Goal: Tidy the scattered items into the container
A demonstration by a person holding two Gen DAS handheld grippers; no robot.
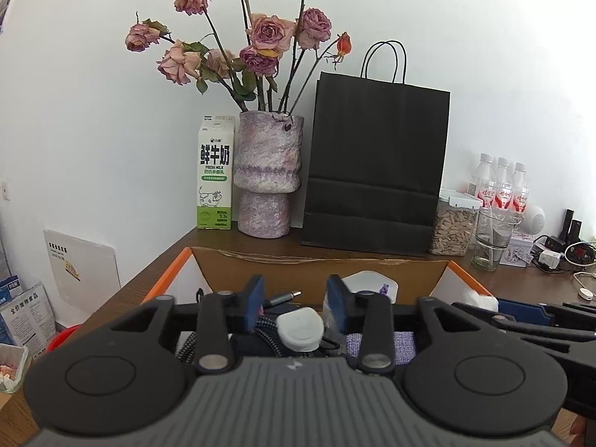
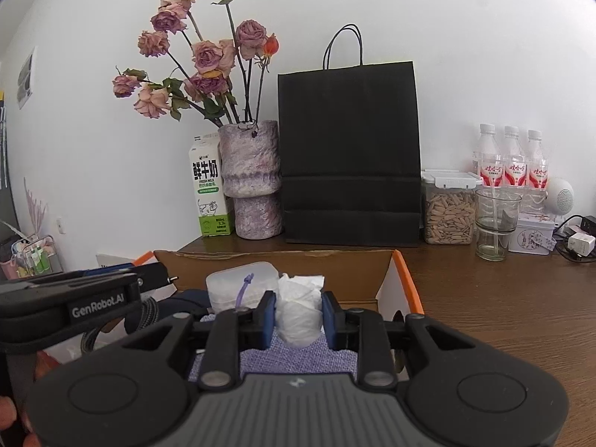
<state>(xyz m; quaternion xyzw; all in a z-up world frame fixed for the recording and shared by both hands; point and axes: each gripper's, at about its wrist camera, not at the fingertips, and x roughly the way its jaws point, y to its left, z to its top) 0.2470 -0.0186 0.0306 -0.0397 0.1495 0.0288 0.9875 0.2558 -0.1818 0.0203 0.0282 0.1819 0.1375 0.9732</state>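
Both claws apart: left claw (image 1: 296,307) over white charger (image 1: 300,329), right claw (image 2: 299,314) around crumpled tissue (image 2: 300,311).

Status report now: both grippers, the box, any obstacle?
Left gripper open over the white plug. Right gripper open around the tissue wad. Both above the box. No obstacle seen.

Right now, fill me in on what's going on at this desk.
A person is tidying loose items into the cardboard box, one handheld gripper in each hand. Both grippers hang over the box. The left gripper has its jaws apart above a white charger plug and a braided cable. The right gripper has its jaws on either side of a white tissue wad, not clearly pressing it.
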